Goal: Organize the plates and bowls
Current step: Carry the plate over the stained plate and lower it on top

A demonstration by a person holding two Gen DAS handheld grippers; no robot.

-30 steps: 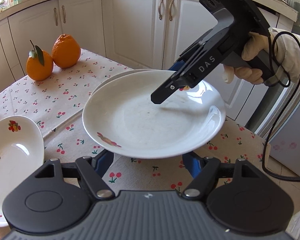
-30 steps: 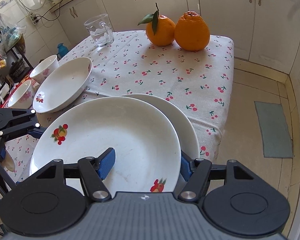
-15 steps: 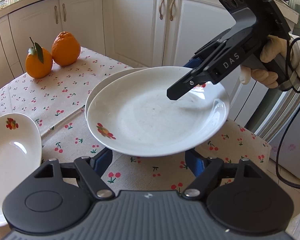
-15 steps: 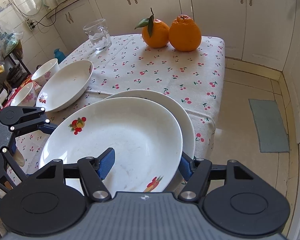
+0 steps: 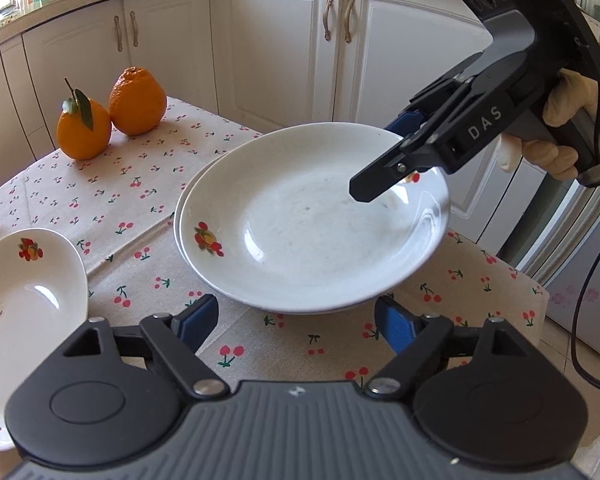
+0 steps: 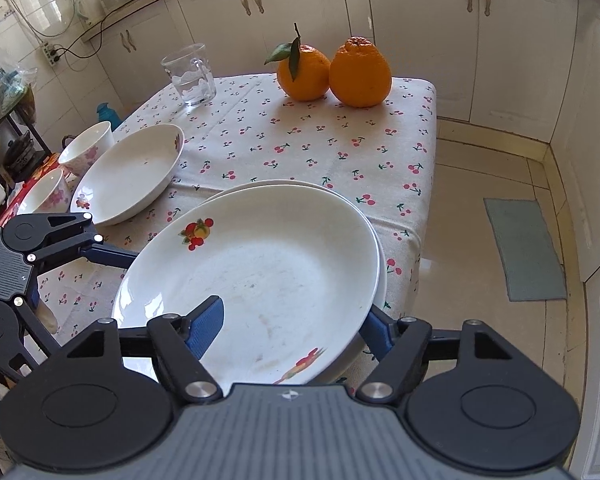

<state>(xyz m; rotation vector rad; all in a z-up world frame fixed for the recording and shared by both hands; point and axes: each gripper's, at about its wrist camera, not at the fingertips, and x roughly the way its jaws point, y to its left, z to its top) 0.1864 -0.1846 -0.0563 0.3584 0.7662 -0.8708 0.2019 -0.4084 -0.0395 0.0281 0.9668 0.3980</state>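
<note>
A white plate with fruit prints (image 5: 308, 232) sits almost squarely over a second white plate (image 5: 179, 216) on the cherry tablecloth; it also shows in the right wrist view (image 6: 260, 280). My right gripper (image 6: 288, 328) straddles the top plate's near rim, one blue finger (image 6: 206, 326) above it and one below; from the left wrist view (image 5: 396, 160) its jaws look spread, not pinching. My left gripper (image 5: 296, 322) is open and empty just short of the plates' edge. A third white plate (image 6: 130, 174) lies to the left.
Two oranges (image 6: 336, 70) and a glass mug (image 6: 190, 76) stand at the table's far end. Two floral bowls (image 6: 88, 148) sit past the third plate. The table edge (image 6: 424, 216) drops to a tiled floor with a grey mat (image 6: 524, 248).
The top plate, tilted and offset a second ago, has come down and slid over the lower plate. My right gripper followed it; my left gripper stayed open in place.
</note>
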